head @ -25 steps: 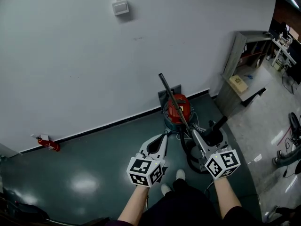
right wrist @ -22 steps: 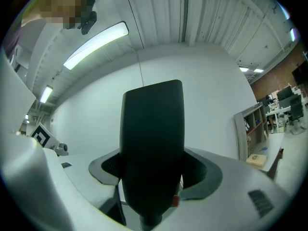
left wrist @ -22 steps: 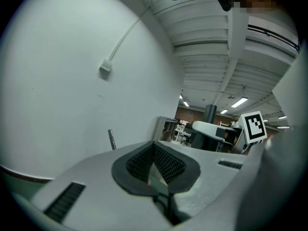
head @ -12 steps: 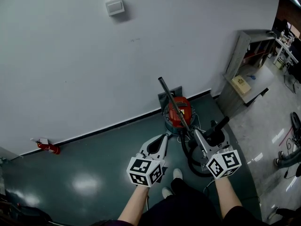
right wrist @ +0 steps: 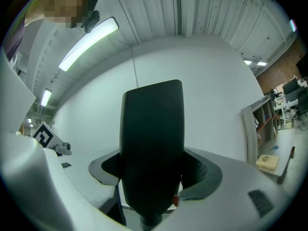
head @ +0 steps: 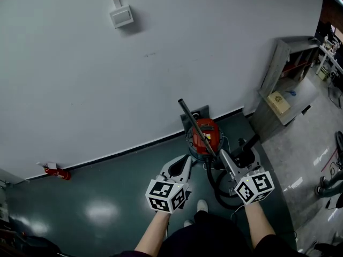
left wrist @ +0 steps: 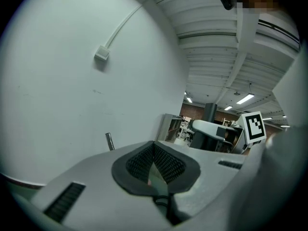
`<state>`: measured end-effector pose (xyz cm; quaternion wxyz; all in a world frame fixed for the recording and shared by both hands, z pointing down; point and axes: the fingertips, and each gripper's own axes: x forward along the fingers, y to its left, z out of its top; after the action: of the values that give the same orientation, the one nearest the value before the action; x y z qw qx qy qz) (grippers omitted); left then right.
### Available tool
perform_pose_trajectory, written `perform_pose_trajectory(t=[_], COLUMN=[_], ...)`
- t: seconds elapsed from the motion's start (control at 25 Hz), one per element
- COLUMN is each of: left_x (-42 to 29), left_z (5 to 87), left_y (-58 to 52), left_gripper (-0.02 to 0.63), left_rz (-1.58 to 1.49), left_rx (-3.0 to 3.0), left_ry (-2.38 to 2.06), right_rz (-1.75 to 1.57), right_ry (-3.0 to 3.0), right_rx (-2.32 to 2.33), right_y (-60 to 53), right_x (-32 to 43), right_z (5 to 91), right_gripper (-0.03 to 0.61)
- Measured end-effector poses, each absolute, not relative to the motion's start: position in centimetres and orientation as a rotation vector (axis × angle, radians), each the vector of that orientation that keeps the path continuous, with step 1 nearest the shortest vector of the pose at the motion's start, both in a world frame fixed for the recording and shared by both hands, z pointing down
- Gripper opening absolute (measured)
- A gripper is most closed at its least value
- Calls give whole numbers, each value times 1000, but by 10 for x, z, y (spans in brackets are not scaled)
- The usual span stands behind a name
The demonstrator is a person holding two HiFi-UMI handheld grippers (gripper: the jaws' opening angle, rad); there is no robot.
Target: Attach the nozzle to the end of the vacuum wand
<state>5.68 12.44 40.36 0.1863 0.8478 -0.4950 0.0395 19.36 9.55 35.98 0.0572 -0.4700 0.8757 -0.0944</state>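
Status: attach not started. The nozzle is picked up but not yet on the wand.

- Far left on the green floor, by the wall: one small red object (head: 56, 171), too small to identify and not part of the job.
- Left tool (head: 187, 159): jaws fully together with nothing between them. In its own view (left wrist: 154, 163) the pads meet. It looks free to steady the wand.
- Centre, against the wall: one round red vacuum canister (head: 205, 135). One dark metal wand tube (head: 196, 127) rises from it at a tilt. The wand's upper free end is bare and also shows in the left gripper view (left wrist: 109, 141). One black hose (head: 217, 185) loops on the floor beside the canister.
- Right tool (head: 236, 155): clamped on the flat black plastic nozzle (head: 247, 146), which is gripped across its body in the right gripper view (right wrist: 151, 129). The nozzle is carried off the floor, right of the wand and clear of its free end.
- Far right: one grey shelf unit (head: 285, 63).

Left to do, as I judge it: line up the nozzle socket with the bare wand end, then push it on.

Count: 2 tools, 1 nozzle, 1 wand, 1 canister, 1 hose.
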Motion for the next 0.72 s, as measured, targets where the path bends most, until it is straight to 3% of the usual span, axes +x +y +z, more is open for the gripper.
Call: perform_pose_trajectory(t=[0.72], left_x=[66], left_z=[416], left_y=[63], left_gripper=[5], left_rz=[147], left_rx=[2345], left_ry=[-1433], right_rz=[-373], right_ry=[2645], right_rx=[-1380], right_y=[35], right_x=[212], right_z=[379], right_gripper=[341])
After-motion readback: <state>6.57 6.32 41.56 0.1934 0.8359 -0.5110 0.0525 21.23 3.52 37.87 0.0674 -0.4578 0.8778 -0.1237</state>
